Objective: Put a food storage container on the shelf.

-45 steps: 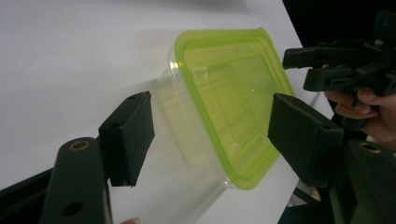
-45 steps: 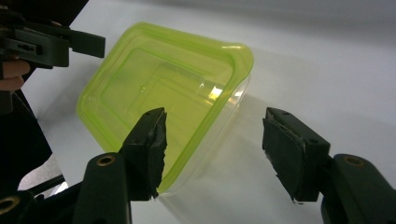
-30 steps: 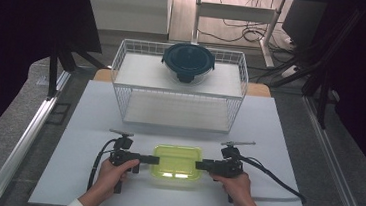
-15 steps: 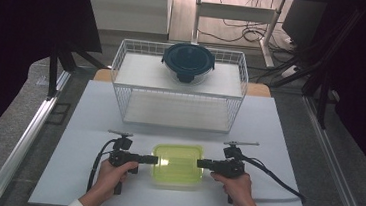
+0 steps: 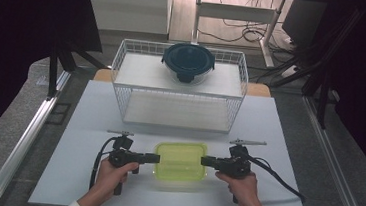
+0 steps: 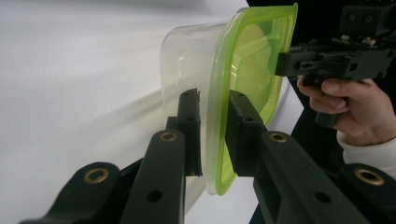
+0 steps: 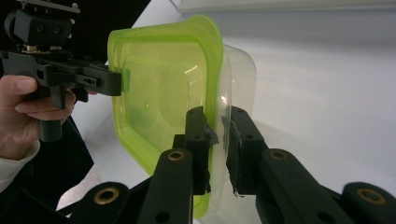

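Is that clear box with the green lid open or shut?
Shut: the green lid sits flat on the clear box, its rim wrapping the box's edge all round.

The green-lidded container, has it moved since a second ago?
Yes, slightly. In the high view the green-lidded container, clamped by the left gripper and the right gripper, sits a little nearer the wire basket than before.

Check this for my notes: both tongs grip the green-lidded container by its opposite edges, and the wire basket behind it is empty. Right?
Not quite. The wire basket holds a dark-lidded round bowl, as the high view shows. The left tongs and right tongs do grip the green-lidded container by opposite edges.
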